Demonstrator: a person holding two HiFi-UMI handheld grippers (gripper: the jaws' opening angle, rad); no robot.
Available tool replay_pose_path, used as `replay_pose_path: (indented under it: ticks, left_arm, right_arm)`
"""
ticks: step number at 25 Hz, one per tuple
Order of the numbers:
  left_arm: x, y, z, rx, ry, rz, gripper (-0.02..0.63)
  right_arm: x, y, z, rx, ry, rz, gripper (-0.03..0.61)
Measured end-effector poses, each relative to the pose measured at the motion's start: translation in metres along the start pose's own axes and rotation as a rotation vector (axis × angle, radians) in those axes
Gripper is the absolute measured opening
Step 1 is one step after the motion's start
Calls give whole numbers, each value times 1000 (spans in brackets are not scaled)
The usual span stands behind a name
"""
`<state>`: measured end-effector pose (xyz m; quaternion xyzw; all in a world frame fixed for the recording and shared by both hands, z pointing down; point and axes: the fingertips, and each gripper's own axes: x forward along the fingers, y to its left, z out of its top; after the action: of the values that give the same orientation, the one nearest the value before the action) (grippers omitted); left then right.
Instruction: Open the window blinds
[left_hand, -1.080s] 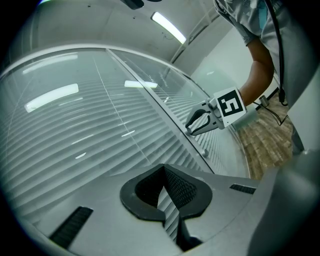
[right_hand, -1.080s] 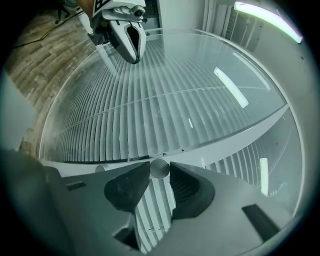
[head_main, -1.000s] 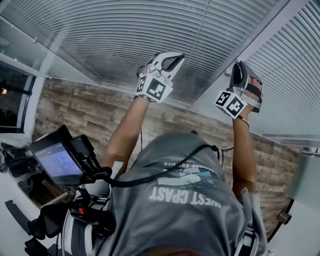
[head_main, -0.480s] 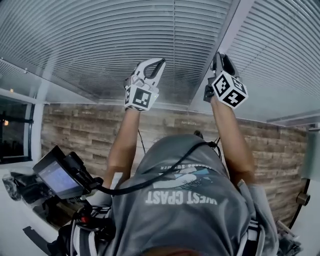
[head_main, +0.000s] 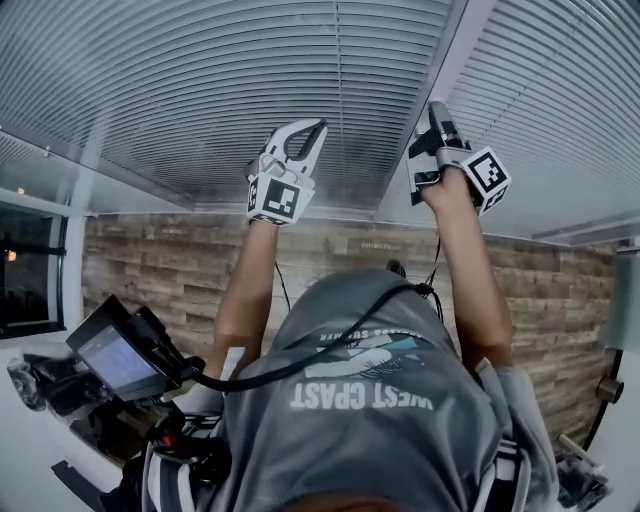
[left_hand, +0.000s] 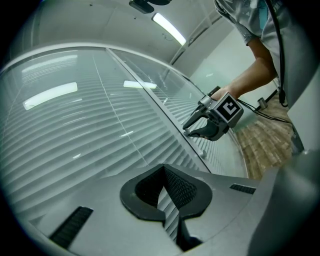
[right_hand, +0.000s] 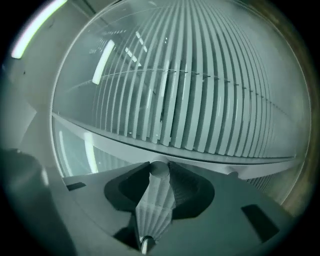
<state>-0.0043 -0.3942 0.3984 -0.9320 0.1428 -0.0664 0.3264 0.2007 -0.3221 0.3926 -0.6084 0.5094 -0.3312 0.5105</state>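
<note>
The person is standing close to the window, and both arms are reaching up to it. Under the window a wall (head_main: 160, 260) with a stone pattern is running across. At the lower left a device with a small screen (head_main: 115, 360) is sitting, and one black cable (head_main: 330, 345) is lying over the person's grey shirt (head_main: 370, 430). One dark window pane (head_main: 25, 285) is showing at the far left. Nothing is standing between the grippers and the blinds.

The window blinds (head_main: 250, 90) are filling the upper part of the head view in two panels, with one white frame post (head_main: 455, 50) between them. They are made of many narrow white slats, lying close together with thin dark gaps, and they are sitting behind glass that is reflecting ceiling lights.

The left gripper (head_main: 318, 128) is pointing at the left panel, just beside the post. Its jaws are meeting at the tips and are holding nothing.

The right gripper (head_main: 437, 110) is pointing at the post. Its jaws are pressing on one ribbed wand (right_hand: 156, 200) with a round cap, which is lying along them.
</note>
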Motion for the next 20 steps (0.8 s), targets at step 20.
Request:
replay_pose_path:
  ticks: [20]
  left_arm:
    - [-4, -2, -7, 7, 15, -11, 3]
  right_arm:
    - [2, -1, -33, -2614, 331, -241, 130]
